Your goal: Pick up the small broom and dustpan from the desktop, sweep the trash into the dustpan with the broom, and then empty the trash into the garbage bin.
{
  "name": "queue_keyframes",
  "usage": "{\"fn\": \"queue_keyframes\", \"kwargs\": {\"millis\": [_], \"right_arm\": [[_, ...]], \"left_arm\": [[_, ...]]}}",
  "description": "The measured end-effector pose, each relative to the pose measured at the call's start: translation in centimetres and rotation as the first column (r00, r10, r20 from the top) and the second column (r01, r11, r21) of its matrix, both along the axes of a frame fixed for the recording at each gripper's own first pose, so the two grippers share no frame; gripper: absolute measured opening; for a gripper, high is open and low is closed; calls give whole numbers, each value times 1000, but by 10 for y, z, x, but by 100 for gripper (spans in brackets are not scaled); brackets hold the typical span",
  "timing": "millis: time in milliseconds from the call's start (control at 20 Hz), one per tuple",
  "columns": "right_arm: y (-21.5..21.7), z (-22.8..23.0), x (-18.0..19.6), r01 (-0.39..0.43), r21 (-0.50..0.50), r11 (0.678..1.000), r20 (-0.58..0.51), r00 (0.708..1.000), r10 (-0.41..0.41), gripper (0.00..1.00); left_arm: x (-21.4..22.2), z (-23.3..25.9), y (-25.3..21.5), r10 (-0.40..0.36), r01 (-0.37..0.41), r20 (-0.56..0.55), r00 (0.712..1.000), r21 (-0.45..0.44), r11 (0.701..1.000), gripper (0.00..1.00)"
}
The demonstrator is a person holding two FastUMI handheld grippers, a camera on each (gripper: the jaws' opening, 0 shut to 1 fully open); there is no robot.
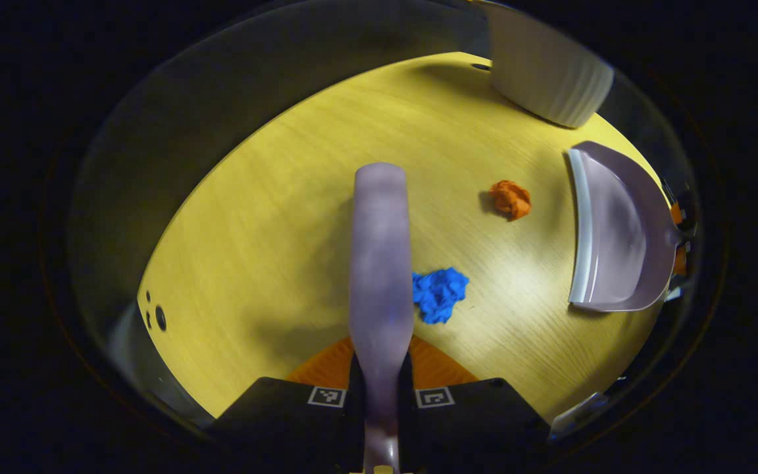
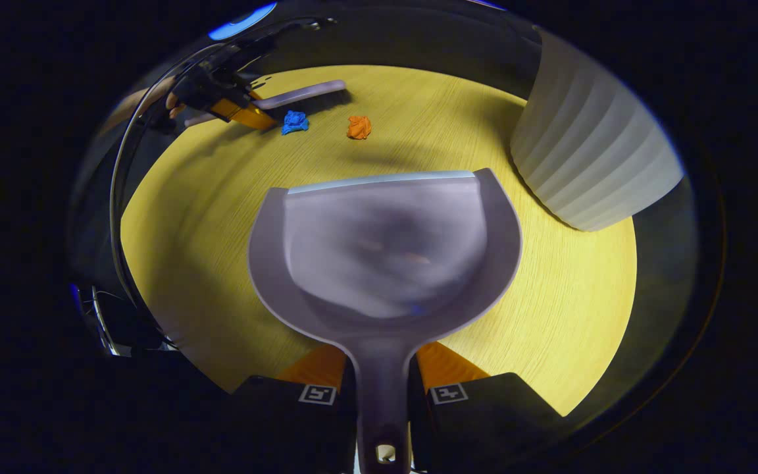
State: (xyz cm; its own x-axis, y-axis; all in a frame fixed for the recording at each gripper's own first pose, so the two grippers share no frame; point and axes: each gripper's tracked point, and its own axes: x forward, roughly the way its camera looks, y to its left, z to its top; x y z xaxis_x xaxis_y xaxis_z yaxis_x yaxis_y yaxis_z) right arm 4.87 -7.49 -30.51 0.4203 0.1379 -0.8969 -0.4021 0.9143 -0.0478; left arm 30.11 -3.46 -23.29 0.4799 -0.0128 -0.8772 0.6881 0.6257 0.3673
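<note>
My left gripper is shut on the handle of the lilac small broom, which points forward over the yellow desktop. A blue crumpled scrap lies just right of the broom; an orange scrap lies farther right. The lilac dustpan stands at the right, its lip toward the scraps. My right gripper is shut on the dustpan handle, pan facing the blue scrap and orange scrap. The broom and left gripper show beyond them.
A white ribbed garbage bin stands at the desktop's far right corner, seen close at the right in the right gripper view. Small holes mark the desktop's left edge. A metal frame curves along the desk's left side.
</note>
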Motion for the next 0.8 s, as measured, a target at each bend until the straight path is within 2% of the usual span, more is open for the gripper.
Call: {"fn": "queue_keyframes", "kwargs": {"millis": [200,350,400,450,500,550,600,650,750,800], "right_arm": [[3,-1,2,-19,-1,1000,0,1000,19,37],[1,-4,2,-41,-5,999,6,999,41,37],[-1,-4,2,-52,-8,999,9,999,52,32],[-3,-3,-1,-61,-10,998,11,998,61,32],[-4,-2,-1,-69,-11,998,14,998,69,37],[-6,-3,-2,-78,-14,997,18,997,78,32],[-9,-3,-3,-90,-20,996,21,996,91,37],[-11,-3,-2,-103,-33,994,27,994,104,37],[-11,-4,-4,-97,-31,995,27,995,98,41],[-9,-6,-4,-81,-15,997,22,996,81,37]], "left_arm": [[-12,-7,-37,-121,123,-83,989,27,992,23],[-31,-16,-67,-168,173,-161,973,18,985,24],[-40,-19,-77,-184,189,-186,965,6,982,24],[-51,-23,-88,-197,201,-213,957,-7,980,24],[-64,-27,-99,-206,207,-245,947,-24,978,24],[-78,-32,-108,-212,209,-277,937,-41,977,24],[-93,-36,-116,-220,212,-308,926,-60,975,26],[-110,-39,-124,-223,207,-340,914,-83,975,24],[-135,-43,-139,-182,136,-400,898,-141,981,24],[-148,-45,-147,-155,84,-434,887,-178,980,22]]}}
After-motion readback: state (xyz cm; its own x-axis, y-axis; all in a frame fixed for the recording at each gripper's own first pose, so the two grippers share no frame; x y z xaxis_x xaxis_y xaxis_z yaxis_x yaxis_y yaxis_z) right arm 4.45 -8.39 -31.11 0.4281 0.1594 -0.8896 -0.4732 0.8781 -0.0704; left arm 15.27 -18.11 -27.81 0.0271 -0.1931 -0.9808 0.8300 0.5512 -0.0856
